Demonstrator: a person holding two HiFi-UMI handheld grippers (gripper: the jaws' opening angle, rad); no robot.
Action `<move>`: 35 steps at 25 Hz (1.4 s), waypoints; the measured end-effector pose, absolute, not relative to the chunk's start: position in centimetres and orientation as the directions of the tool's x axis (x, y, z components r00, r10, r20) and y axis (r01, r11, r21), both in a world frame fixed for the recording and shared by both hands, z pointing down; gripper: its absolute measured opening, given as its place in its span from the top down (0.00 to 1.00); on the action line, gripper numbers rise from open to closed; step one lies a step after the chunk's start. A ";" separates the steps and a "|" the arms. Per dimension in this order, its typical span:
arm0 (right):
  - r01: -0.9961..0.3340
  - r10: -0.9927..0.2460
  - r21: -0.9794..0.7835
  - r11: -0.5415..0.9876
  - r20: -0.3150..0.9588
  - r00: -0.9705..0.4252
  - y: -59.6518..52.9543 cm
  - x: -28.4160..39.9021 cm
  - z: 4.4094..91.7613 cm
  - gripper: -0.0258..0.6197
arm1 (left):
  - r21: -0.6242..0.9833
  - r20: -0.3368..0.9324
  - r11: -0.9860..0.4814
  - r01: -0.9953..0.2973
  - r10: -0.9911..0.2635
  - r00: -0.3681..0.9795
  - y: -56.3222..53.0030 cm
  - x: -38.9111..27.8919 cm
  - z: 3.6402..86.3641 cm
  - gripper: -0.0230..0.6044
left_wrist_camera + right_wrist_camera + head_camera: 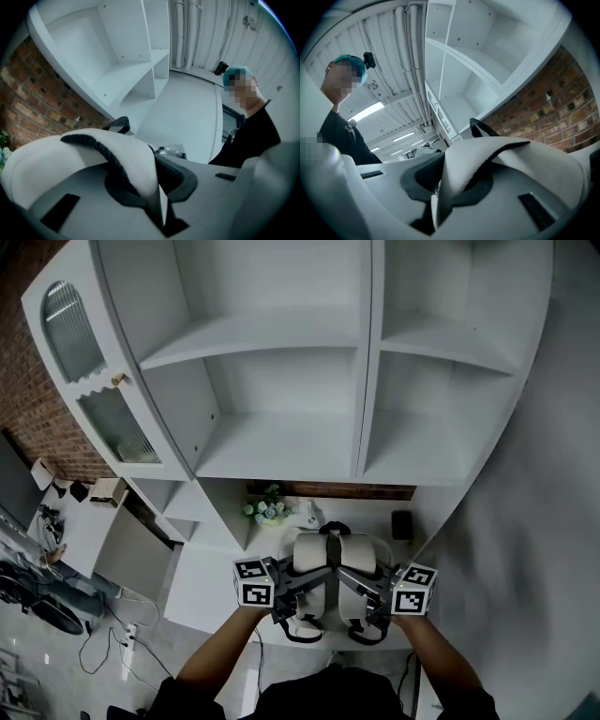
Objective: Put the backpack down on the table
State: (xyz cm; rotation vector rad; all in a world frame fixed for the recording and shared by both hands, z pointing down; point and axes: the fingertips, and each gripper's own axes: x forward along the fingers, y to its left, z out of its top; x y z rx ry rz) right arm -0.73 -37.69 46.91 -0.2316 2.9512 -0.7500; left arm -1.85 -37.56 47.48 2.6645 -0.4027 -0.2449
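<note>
The backpack [334, 563], clamped in the left hand-held gripper [286, 602] and the right hand-held gripper [375, 602], is held at the desk [211, 585], not yet released.

white backpack [352, 557], black trim, upright at near edge of white table [208, 589]

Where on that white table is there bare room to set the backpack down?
The table shows bare left of the backpack, between the flowers and the front edge. The shelves above are bare too. It is crowded along the back: the flowers, and a dark box at right.
</note>
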 end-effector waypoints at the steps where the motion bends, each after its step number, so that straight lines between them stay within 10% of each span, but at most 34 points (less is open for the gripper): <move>1: -0.123 -0.161 -0.480 0.869 -0.039 -0.986 -37.8 -0.8 47.6 0.88 | 0.442 -0.080 -0.861 -0.251 -0.316 0.945 -37.5 -1.7 48.6 0.87; 35: -0.210 -0.195 -0.538 0.816 0.086 -0.977 -40.3 0.0 61.1 0.88 | 0.569 0.005 -0.762 -0.308 -0.371 0.929 -40.0 -1.4 60.7 0.86</move>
